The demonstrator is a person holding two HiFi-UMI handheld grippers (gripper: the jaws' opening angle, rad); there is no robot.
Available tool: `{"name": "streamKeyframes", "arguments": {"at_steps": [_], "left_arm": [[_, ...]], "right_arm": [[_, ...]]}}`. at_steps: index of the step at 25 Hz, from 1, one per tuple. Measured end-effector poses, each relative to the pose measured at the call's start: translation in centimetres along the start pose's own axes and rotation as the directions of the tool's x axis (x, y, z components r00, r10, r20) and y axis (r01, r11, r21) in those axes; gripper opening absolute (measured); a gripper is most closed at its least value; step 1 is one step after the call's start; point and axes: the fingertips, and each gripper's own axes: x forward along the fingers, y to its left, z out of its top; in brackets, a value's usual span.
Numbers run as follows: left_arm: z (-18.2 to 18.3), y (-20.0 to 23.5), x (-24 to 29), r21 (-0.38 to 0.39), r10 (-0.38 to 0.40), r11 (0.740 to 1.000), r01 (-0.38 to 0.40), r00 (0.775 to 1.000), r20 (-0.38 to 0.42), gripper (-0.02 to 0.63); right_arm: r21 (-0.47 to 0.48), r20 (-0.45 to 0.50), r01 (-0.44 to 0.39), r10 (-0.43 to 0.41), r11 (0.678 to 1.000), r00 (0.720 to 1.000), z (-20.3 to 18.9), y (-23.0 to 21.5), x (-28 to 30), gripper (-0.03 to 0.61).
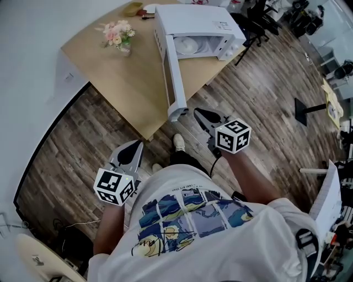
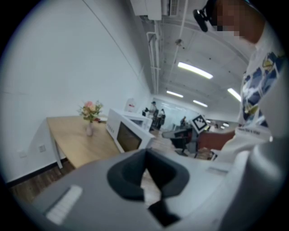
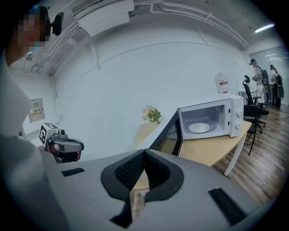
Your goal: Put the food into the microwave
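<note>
The white microwave (image 1: pixel 199 21) stands on the wooden table (image 1: pixel 127 82) with its door (image 1: pixel 171 71) swung wide open toward me. Inside lies a white round plate (image 1: pixel 186 45); I cannot tell whether food is on it. In the right gripper view the microwave (image 3: pixel 228 113) and its plate (image 3: pixel 198 127) show to the right. My right gripper (image 1: pixel 197 112) hovers just in front of the door's free end, shut and empty. My left gripper (image 1: pixel 135 144) hangs lower left, off the table's corner, shut with nothing in it. From the left gripper view the microwave (image 2: pixel 128 135) is seen door-side on.
A vase of pink flowers (image 1: pixel 117 34) stands on the table left of the microwave. Small items (image 1: pixel 135 8) lie at the table's far edge. A white bottle (image 3: pixel 221 83) sits on the microwave. Office chairs (image 1: pixel 259 16) and a floor stand (image 1: pixel 309 107) are at the right.
</note>
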Motion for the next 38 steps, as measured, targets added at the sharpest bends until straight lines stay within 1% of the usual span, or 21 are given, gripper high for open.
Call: {"name": "streamKeyframes", "arguments": {"at_steps": [5, 11, 21, 26, 31, 35, 38], "left_arm": [[-0.2, -0.3, -0.2, -0.003, 0.0, 1.0, 0.0, 1.0, 0.01, 0.008], [-0.7, -0.9, -0.4, -0.002, -0.01, 1.0, 0.01, 1.0, 0.001, 0.008], [-1.3, -2.5, -0.2, -0.006, -0.038, 0.999, 0.038, 0.999, -0.003, 0.008], [-2.2, -3.2, 0.2, -0.013, -0.06, 0.998, 0.06, 0.998, -0.016, 0.008], [-2.6, -4.0, 0.9, -0.01, -0.051, 0.999, 0.051, 0.998, -0.024, 0.008], [-2.5, -5.9, 2.3, 0.015, -0.036, 0.999, 0.036, 0.999, -0.025, 0.008], [-2.2, -8.2, 4.1, 0.084, -0.023, 0.996, 0.026, 0.999, -0.033, 0.008]], "right_arm": [[-0.018, 0.024, -0.011, 0.011, 1.0, 1.0, 0.7, 1.0, -1.0, 0.006], [-0.047, 0.026, -0.031, 0.032, 0.998, 0.999, 0.9, 2.2, -1.8, 0.006], [-0.067, 0.01, -0.063, 0.064, 0.996, 0.998, -0.1, 4.2, -2.8, 0.006], [-0.072, -0.013, -0.06, 0.059, 0.996, 0.998, -1.0, 4.7, -4.2, 0.006], [-0.085, -0.022, -0.074, 0.072, 0.994, 0.997, -1.5, 4.4, -5.3, 0.006], [-0.102, -0.016, -0.104, 0.103, 0.989, 0.995, -1.7, 3.3, -6.5, 0.006], [-0.115, -0.015, -0.125, 0.124, 0.985, 0.992, -2.0, 2.1, -8.1, 0.006]]}}
